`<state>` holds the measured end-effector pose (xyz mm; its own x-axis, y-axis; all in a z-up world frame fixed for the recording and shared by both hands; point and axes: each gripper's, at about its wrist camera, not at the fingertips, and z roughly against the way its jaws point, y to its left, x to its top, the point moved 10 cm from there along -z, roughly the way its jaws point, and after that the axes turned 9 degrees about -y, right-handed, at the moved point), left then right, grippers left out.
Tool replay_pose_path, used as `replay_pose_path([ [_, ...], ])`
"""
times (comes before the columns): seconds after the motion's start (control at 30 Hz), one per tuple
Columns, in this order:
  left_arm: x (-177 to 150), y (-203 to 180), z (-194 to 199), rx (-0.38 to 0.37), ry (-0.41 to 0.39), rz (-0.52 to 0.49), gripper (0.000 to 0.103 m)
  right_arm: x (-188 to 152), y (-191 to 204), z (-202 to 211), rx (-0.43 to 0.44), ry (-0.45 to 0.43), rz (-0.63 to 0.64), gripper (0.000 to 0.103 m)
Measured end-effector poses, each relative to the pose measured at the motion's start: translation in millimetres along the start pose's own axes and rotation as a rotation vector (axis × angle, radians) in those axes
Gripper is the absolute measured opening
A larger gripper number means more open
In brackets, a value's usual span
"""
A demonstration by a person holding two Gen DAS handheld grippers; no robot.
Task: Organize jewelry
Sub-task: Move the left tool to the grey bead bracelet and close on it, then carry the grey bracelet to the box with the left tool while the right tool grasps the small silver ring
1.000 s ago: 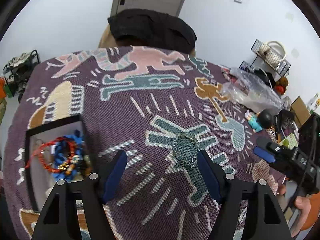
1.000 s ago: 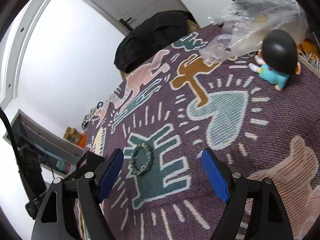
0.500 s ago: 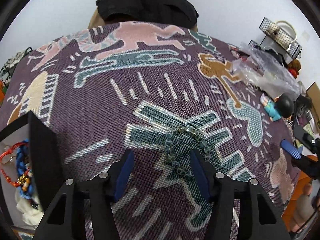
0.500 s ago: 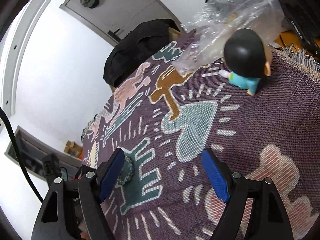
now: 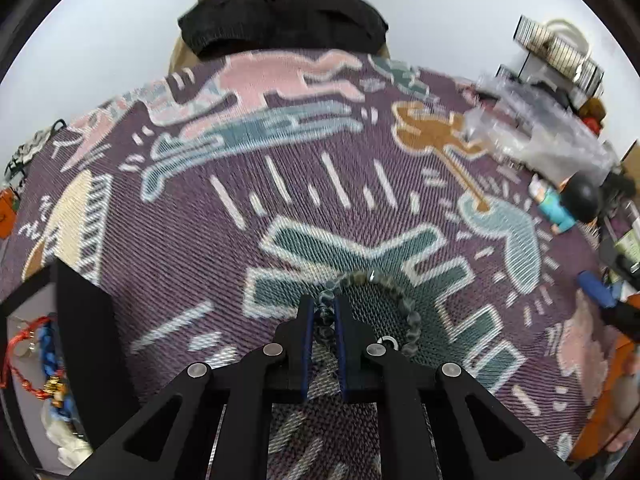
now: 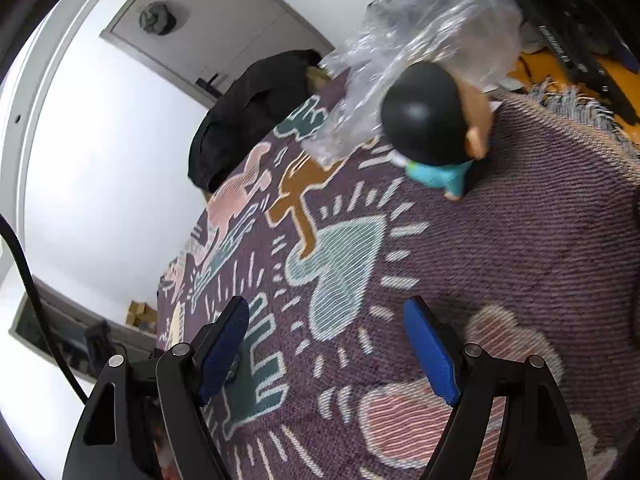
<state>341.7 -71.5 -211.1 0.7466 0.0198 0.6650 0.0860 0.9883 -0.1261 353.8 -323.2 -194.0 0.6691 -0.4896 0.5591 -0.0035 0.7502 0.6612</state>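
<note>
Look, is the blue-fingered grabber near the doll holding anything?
No, the right gripper is wide open above the rug, gripping nothing.

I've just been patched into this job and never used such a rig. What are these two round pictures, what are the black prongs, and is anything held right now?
There is no robot arm: a person holds a two-finger gripper in each hand, and each carries a fisheye camera looking along its fingers, hence the round pictures. The black prongs with blue pads are those fingers. In the left wrist view, the left gripper is shut on a dark bead bracelet that lies on the patterned cloth. At the left edge stands a black box with red and blue jewelry inside. In the right wrist view, the right gripper is open and holds nothing. Ahead of it lie a doll and a plastic bag.
</note>
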Motion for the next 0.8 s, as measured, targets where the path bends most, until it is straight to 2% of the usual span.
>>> replay_pose_path([
  [0.2, 23.4, 11.8, 39.3, -0.015, -0.092, 0.02, 0.01, -19.0, 22.7, -15.9, 0.016, 0.036, 0.047, 0.08],
  [0.33, 28.9, 20.5, 57.3, -0.022, -0.123, 0.027, 0.01, -35.9, 39.1, -27.2, 0.018, 0.067, 0.083, 0.08],
  [0.53, 34.2, 41.2, 78.6, -0.029, -0.163, 0.066, 0.01, -65.2, 88.0, -49.9, 0.05, 0.126, 0.214, 0.079],
  [0.8, 44.1, 73.8, 111.6, -0.011, -0.222, 0.097, 0.01, -98.8, 151.5, -89.6, 0.071, 0.214, 0.405, 0.064],
])
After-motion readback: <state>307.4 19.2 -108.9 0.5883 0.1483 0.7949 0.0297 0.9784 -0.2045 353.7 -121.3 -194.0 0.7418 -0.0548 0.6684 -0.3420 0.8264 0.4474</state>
